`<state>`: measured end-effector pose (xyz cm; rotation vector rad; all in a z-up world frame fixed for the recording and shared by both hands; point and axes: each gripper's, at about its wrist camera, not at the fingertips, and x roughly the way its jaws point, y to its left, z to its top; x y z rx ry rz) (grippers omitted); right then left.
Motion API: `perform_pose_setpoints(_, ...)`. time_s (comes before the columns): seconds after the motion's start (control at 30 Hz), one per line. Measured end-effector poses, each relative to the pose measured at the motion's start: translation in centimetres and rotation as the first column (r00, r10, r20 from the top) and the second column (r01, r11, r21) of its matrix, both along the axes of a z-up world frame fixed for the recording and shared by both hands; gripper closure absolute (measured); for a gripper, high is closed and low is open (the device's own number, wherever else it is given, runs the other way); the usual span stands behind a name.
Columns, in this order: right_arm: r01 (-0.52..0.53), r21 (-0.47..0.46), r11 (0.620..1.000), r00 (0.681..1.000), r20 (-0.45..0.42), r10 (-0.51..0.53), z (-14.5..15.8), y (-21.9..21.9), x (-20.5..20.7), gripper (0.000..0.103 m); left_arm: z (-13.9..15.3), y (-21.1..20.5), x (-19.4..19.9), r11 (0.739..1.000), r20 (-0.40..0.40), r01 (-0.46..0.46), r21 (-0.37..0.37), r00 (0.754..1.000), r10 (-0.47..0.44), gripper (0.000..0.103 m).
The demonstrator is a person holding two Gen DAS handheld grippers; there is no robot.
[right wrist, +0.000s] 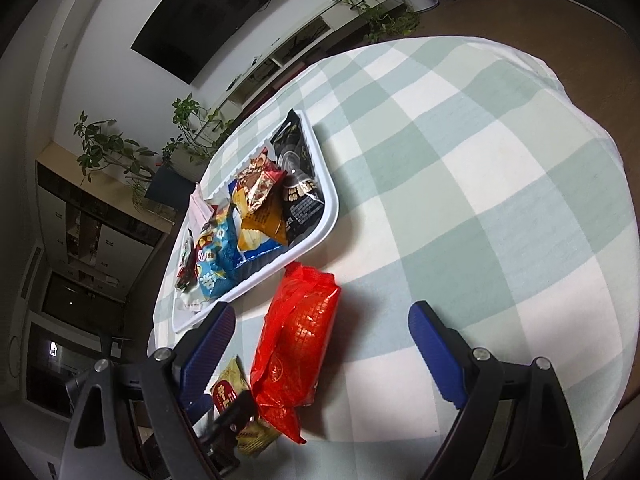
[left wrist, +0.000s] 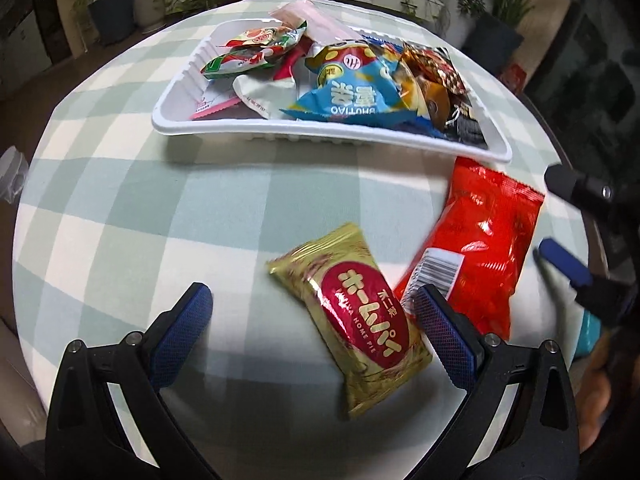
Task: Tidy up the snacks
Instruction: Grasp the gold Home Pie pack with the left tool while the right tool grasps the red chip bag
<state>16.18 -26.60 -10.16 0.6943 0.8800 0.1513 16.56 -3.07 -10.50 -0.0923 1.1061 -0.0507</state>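
Note:
A gold snack packet with a red oval label (left wrist: 358, 320) lies on the checked tablecloth between the fingers of my open left gripper (left wrist: 310, 324), nearer the right finger. A red snack bag (left wrist: 478, 248) lies just right of it. A white tray (left wrist: 320, 134) holding several snack packets sits farther back. In the right wrist view my right gripper (right wrist: 322, 354) is open around the red bag (right wrist: 298, 350), which lies nearer its left finger. The gold packet (right wrist: 232, 394) shows at lower left and the tray (right wrist: 326, 222) beyond. The right gripper also shows in the left wrist view (left wrist: 560, 256) beside the red bag.
The table is round with a green and white checked cloth (right wrist: 480, 160); its edge curves close on the right. Potted plants (left wrist: 116, 12) and a low cabinet stand beyond the table. A dark screen (right wrist: 216, 12) hangs on the wall.

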Motion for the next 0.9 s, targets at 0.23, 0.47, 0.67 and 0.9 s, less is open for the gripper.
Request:
perform_pose_setpoints(0.23, -0.013, -0.028, 1.000, 1.000, -0.005, 0.013, 0.1, 0.4, 0.0, 0.012, -0.2, 1.7, -1.9, 0.997, 0.020, 0.047, 0.062, 0.999, -0.048, 0.010)
perform_pose_setpoints(0.47, -0.039, -0.115, 0.993, 0.999, 0.001, 0.039, 0.4, 1.6, -0.1, 0.012, 0.1, 2.7, -2.2, 0.994, 0.025, 0.086, 0.070, 0.996, -0.088, 0.019)
perform_pose_setpoints(0.67, -0.049, -0.184, 0.982, 0.999, -0.003, 0.049, 0.4, 2.3, -0.3, 0.012, 0.2, 1.9, -2.0, 0.982, 0.041, 0.171, 0.079, 0.984, -0.174, 0.043)
perform_pose_setpoints(0.9, -0.057, -0.238, 0.970, 0.998, 0.018, 0.064, 0.8, 3.4, -1.7, 0.013, 0.8, 3.1, -3.0, 0.972, 0.048, 0.232, 0.042, 0.971, -0.234, 0.074)
